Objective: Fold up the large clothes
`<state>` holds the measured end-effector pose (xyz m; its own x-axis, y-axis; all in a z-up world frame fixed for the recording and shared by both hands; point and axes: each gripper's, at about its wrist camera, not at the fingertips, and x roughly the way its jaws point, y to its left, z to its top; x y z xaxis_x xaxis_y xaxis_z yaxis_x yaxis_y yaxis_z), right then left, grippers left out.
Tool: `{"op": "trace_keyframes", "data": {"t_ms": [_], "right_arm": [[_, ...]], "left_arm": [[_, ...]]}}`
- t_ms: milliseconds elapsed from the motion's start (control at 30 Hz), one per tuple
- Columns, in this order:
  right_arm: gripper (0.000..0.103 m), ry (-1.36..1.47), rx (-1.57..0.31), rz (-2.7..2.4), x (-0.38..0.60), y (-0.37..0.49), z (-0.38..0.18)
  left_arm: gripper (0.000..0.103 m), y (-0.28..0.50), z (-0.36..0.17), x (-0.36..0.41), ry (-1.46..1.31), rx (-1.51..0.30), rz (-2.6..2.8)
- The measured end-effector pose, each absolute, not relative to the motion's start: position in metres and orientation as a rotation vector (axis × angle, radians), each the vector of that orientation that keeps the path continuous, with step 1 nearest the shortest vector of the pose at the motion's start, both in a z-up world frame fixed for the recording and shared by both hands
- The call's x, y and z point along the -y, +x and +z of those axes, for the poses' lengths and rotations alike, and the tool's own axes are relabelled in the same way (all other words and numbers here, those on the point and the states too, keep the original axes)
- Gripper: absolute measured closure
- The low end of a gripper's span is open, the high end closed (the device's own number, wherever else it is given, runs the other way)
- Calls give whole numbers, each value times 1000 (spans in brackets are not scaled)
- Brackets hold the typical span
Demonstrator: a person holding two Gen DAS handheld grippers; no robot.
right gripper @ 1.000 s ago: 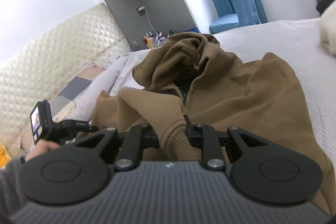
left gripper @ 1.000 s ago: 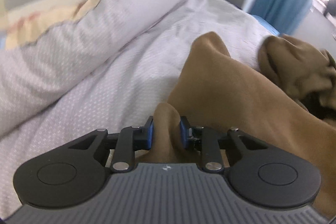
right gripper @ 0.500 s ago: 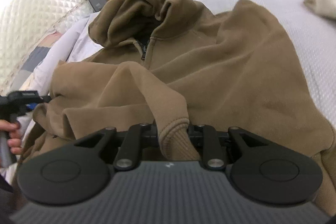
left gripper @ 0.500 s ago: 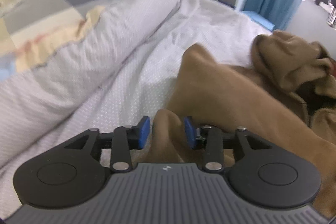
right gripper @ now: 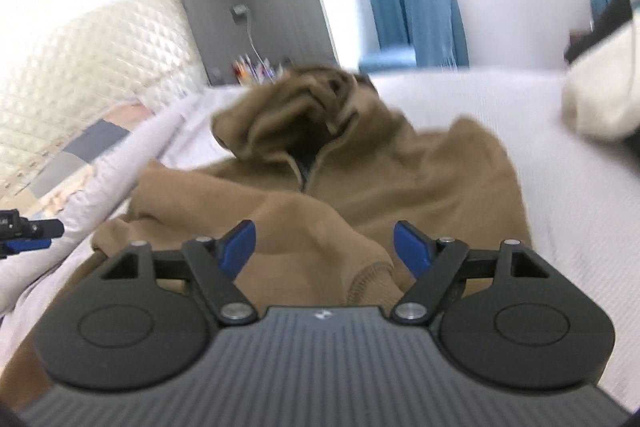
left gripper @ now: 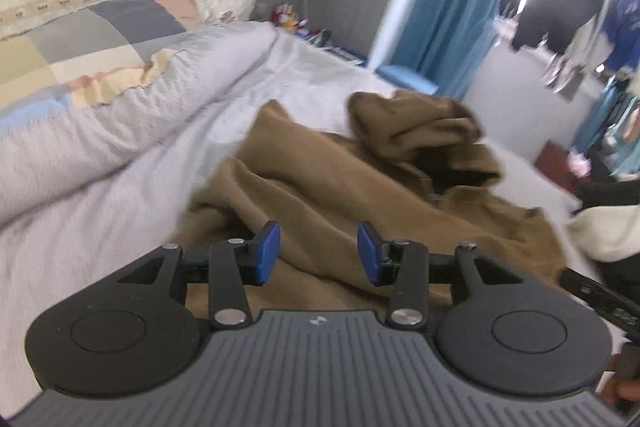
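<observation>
Your brown hoodie (right gripper: 420,179) lay front-up on the white bed sheet (right gripper: 560,195), hood (right gripper: 304,107) bunched toward the headboard end. One sleeve (right gripper: 316,247) was laid across the chest, its ribbed cuff resting between the fingers of your right gripper (right gripper: 324,247), whose jaws stood spread and gripped nothing. Your left gripper (left gripper: 318,253) was likewise spread above the fabric at the garment's side by the rolled duvet (left gripper: 120,147). Judged: first sleeve fold placed; the other sleeve, the body folds and the hood remained.
</observation>
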<state>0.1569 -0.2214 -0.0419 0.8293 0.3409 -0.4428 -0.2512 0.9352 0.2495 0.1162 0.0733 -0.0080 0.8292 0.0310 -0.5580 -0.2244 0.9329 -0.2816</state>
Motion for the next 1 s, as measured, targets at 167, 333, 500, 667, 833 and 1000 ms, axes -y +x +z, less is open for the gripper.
{"op": "trace_keyframes", "data": {"t_ms": [167, 333, 500, 667, 833, 1000], "right_arm": [[25, 139, -450, 374, 222, 124, -26], [25, 61, -443, 407, 217, 87, -14], [25, 72, -439, 393, 218, 67, 0], [25, 136, -456, 369, 226, 81, 21], [25, 219, -491, 351, 236, 138, 47], [25, 224, -536, 333, 237, 221, 52]], "left_arm": [[54, 62, -2, -36, -311, -514, 97], [54, 20, -10, -13, -328, -479, 69], [53, 11, -7, 1, -296, -482, 33], [50, 44, 5, 0, -298, -497, -26], [41, 110, 20, -6, -279, -524, -42], [37, 201, 21, -19, -280, -531, -45]]}}
